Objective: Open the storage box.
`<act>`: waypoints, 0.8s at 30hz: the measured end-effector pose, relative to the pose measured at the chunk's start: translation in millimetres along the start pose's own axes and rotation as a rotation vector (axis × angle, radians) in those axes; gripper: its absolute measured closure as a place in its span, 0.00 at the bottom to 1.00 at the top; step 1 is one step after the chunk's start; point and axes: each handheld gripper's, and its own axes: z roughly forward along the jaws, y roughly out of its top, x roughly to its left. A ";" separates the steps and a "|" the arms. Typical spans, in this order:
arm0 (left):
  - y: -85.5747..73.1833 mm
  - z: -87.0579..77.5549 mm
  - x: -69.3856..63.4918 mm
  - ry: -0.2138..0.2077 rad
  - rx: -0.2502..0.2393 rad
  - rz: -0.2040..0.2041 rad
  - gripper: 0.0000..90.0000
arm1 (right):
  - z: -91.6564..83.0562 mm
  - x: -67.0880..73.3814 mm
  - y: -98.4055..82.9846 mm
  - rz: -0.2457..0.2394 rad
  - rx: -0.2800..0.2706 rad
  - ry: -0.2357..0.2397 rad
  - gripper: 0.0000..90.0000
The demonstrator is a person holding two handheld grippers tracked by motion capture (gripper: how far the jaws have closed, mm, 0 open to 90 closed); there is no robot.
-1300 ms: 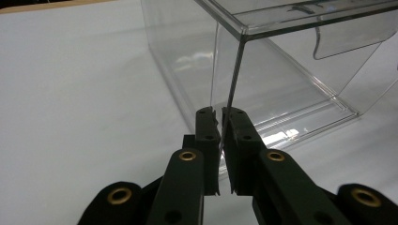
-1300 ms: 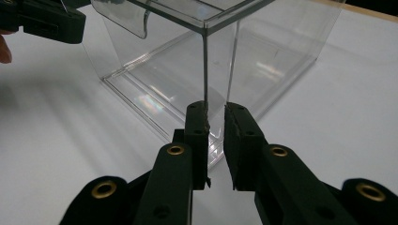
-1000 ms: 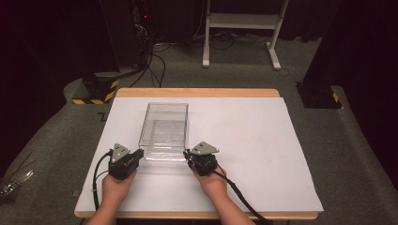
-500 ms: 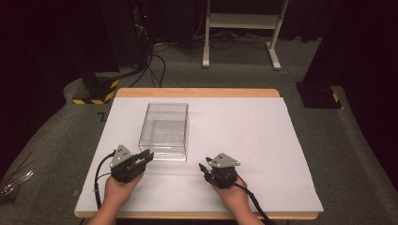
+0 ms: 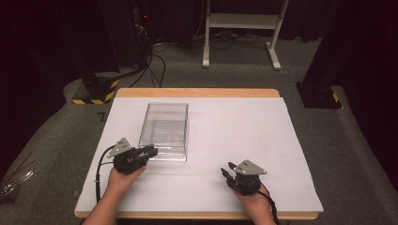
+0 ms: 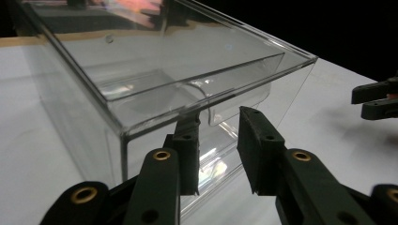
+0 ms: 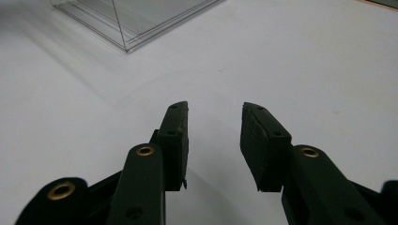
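- The room is dark, with a grey carpet floor (image 5: 56,126), a black stand with yellow-black stripes (image 5: 96,89) and a white frame (image 5: 241,28) far behind the table.
- The table (image 5: 234,122) has a white top with a wooden edge at the far side and the near side.
- A clear plastic box (image 5: 165,130) stands on the white top, just ahead of the left gripper (image 5: 149,152) and well apart from the right gripper (image 5: 226,169).
- The jaws of the left gripper have just been opening; they stand apart, right at the near corner of the box, and the pads do not press on it.
- In the left gripper view one jaw stands in front of the clear wall (image 6: 155,112); if it touches the wall I cannot tell.
- The jaws of the right gripper (image 7: 213,136) have just been opening too; they stand apart over the bare white top with nothing between them.
- In the right gripper view the box (image 7: 136,18) is ahead and to the left of the jaws, cut off by the upper edge.
- The walls of the box are transparent, so its inner parts are hard to make out; an inner clear piece (image 6: 234,89) shows through, but its form is not sure.
- The right gripper (image 6: 375,96) is cut off at the right edge of the left gripper view.
- The forearms of the person are cut off by the lower edge of the high view.
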 end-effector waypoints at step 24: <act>-3.0 0.8 3.8 -0.055 -0.016 0.000 0.89 | -0.2 -10.7 -10.1 0.032 0.026 -0.010 0.69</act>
